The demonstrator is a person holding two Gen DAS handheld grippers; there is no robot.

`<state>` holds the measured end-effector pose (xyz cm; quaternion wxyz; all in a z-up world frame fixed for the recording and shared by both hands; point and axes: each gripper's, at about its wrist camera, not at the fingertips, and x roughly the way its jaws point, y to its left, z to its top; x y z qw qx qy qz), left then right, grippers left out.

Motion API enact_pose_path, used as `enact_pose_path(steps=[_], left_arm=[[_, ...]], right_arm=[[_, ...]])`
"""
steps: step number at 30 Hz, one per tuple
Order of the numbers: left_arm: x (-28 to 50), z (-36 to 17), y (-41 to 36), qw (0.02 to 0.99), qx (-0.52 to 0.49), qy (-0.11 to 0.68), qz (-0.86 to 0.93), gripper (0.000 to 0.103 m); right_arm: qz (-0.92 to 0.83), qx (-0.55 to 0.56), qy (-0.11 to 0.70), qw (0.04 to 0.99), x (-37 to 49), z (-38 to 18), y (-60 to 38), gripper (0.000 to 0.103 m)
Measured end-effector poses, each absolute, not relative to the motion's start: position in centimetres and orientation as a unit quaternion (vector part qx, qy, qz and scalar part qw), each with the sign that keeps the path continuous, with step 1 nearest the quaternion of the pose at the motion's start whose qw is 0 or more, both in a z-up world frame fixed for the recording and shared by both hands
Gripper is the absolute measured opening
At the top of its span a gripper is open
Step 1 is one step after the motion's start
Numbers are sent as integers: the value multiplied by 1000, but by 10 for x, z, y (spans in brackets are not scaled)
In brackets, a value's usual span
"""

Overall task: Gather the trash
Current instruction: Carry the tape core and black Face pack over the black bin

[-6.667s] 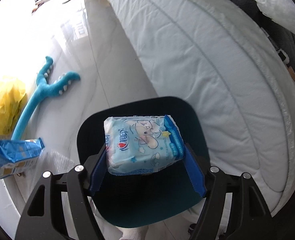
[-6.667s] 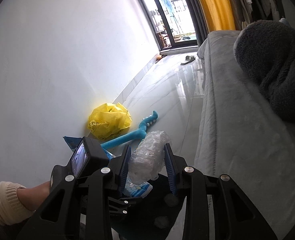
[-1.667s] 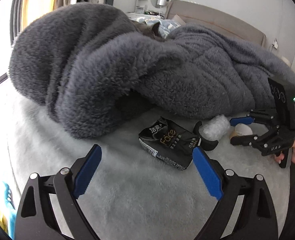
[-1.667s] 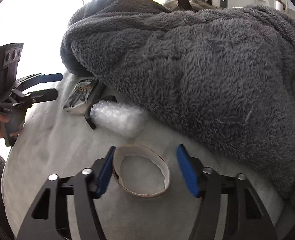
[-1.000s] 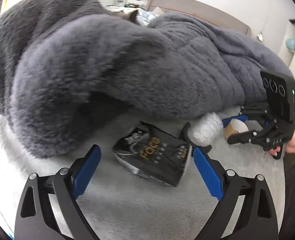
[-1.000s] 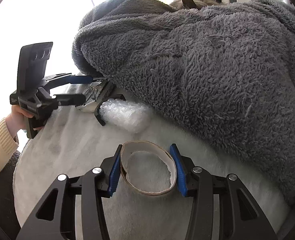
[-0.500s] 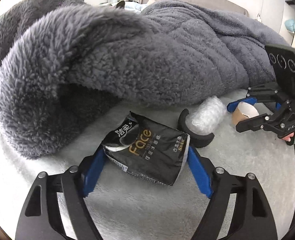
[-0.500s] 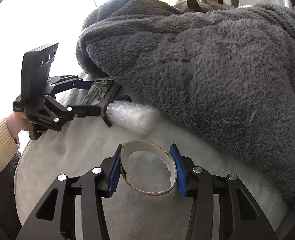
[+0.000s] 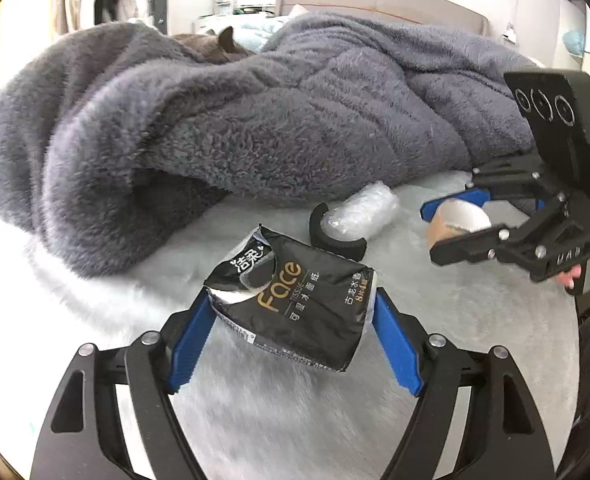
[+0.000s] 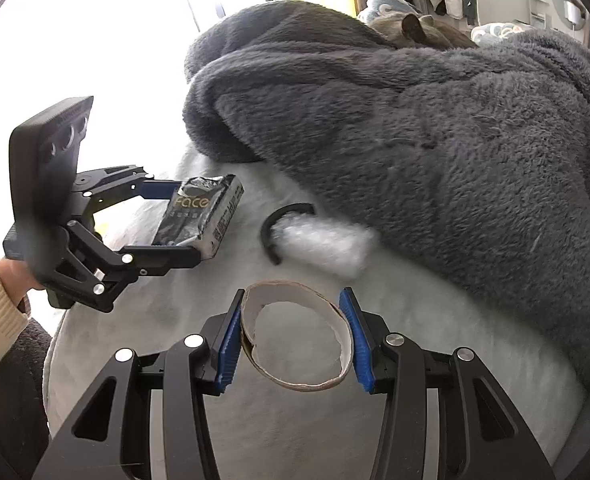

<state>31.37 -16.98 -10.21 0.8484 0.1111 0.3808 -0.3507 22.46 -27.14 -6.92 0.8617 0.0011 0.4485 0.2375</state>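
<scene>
Left gripper (image 9: 291, 320): fingers clamped on the crumpled black plastic tissue packet (image 9: 295, 304), frame centre, raised off the bed (image 9: 255, 408).
Right gripper (image 10: 293, 344): fingers closed on the brown cardboard tape ring (image 10: 295, 340), lower centre.
Outstanding: clear bubble-wrap roll (image 9: 359, 216) and curved black strip (image 9: 331, 240) lie beside the grey fleece blanket (image 9: 255, 128); no bin visible.

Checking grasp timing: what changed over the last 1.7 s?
The left gripper went from open to shut on the black Face tissue pack, now lifted. The right gripper closed on the cardboard tape ring. The bubble wrap roll and black curved piece stayed by the grey blanket.
</scene>
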Motion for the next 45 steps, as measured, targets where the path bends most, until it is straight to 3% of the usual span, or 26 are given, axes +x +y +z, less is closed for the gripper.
enact_pose_path(steps=[27,45], left_arm=[[231,-70,-66,892,-21,402,-205,79],[201,-92,55,892,-43,441,-92,79]], right_arm=[[230,9,424,876,200,-32,-143,47],[305,-9,417,856,202,-44,-15,47]])
